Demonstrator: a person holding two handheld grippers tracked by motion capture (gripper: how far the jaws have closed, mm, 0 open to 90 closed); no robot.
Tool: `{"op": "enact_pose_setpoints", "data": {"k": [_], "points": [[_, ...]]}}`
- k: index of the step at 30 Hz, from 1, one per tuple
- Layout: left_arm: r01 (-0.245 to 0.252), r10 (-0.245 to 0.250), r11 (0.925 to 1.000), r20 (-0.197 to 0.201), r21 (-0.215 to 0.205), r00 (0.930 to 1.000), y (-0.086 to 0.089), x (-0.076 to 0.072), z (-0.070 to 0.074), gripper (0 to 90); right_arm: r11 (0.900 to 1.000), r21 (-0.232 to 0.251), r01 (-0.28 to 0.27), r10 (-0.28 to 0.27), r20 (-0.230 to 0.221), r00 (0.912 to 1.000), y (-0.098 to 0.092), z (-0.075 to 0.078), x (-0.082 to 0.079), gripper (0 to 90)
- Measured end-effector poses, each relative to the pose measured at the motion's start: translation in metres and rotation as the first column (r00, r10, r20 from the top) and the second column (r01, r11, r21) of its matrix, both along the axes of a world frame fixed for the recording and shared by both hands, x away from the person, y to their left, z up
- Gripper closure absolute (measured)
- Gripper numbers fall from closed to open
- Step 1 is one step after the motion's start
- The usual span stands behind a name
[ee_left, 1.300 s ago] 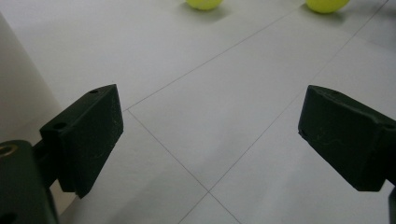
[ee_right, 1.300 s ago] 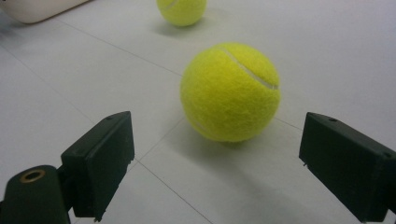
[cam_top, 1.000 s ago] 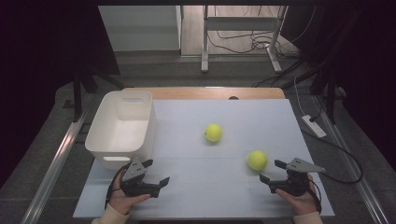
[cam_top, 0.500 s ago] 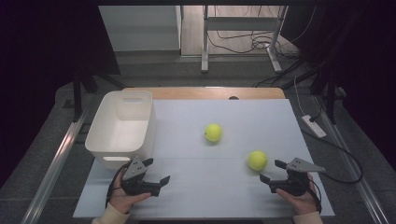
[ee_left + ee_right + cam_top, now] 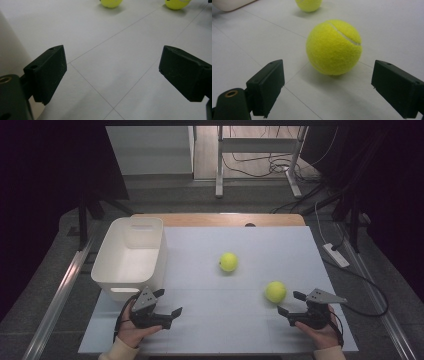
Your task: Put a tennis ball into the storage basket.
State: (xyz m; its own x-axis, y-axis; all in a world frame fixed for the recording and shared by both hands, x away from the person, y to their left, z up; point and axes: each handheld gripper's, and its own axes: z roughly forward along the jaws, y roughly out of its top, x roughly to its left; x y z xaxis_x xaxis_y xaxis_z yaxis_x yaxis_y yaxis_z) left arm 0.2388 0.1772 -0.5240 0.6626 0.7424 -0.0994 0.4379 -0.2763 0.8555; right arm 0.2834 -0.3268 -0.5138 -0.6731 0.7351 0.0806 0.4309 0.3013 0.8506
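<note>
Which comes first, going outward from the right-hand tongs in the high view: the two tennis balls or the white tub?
From the right tongs, nearest first:
1. Near tennis ball, just ahead of the open tongs, on the table's right side.
2. Far tennis ball, farther in, around the table's middle.
3. White tub, across the table at its left edge.

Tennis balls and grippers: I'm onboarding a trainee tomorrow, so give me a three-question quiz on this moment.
1. True or false: the right gripper is shut on the near tennis ball.
2. How many tennis balls lie on the table?
3. The white bin stands nearest which gripper: A) left gripper B) right gripper?

Key: 1. False; its jaws stand open, the ball just ahead of them. 2. Two; the far tennis ball is the other. 3. A.
</note>
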Motion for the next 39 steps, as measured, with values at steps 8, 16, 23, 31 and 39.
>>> {"op": "enact_pose_setpoints", "data": {"k": [8, 16, 23, 31, 39], "points": [[0.008, -0.008, 1.0, 0.003, -0.001, 1.0, -0.002, -0.001, 0.0, 8.4, 1.0, 0.0, 0.003, -0.003, 0.003, 1.0, 0.001, 0.001, -0.001, 11.5], [0.015, -0.015, 0.9999, 0.004, -0.001, 0.9999, -0.008, 0.0, 0.002, 8.4, 1.0, 0.001, 0.004, -0.004, 0.001, 1.0, 0.0, 0.0, -0.001, 11.6], [0.023, -0.023, 0.9992, -0.002, -0.033, 0.9997, -0.019, 0.004, 0.011, 8.5, 1.0, 0.001, 0.009, -0.009, 0.001, 1.0, 0.0, 0.001, -0.003, 11.6], [0.034, -0.034, 0.9992, 0.0, -0.022, 0.9994, -0.028, 0.008, 0.016, 8.5, 1.0, 0.013, 0.015, -0.015, -0.002, 0.9999, -0.004, 0.0, -0.004, 11.7], [0.025, -0.025, 0.9996, -0.028, -0.009, 0.9993, -0.039, 0.021, 0.024, 8.6, 1.0, 0.015, 0.006, -0.006, -0.008, 1.0, -0.003, 0.0, -0.002, 11.7]]}}
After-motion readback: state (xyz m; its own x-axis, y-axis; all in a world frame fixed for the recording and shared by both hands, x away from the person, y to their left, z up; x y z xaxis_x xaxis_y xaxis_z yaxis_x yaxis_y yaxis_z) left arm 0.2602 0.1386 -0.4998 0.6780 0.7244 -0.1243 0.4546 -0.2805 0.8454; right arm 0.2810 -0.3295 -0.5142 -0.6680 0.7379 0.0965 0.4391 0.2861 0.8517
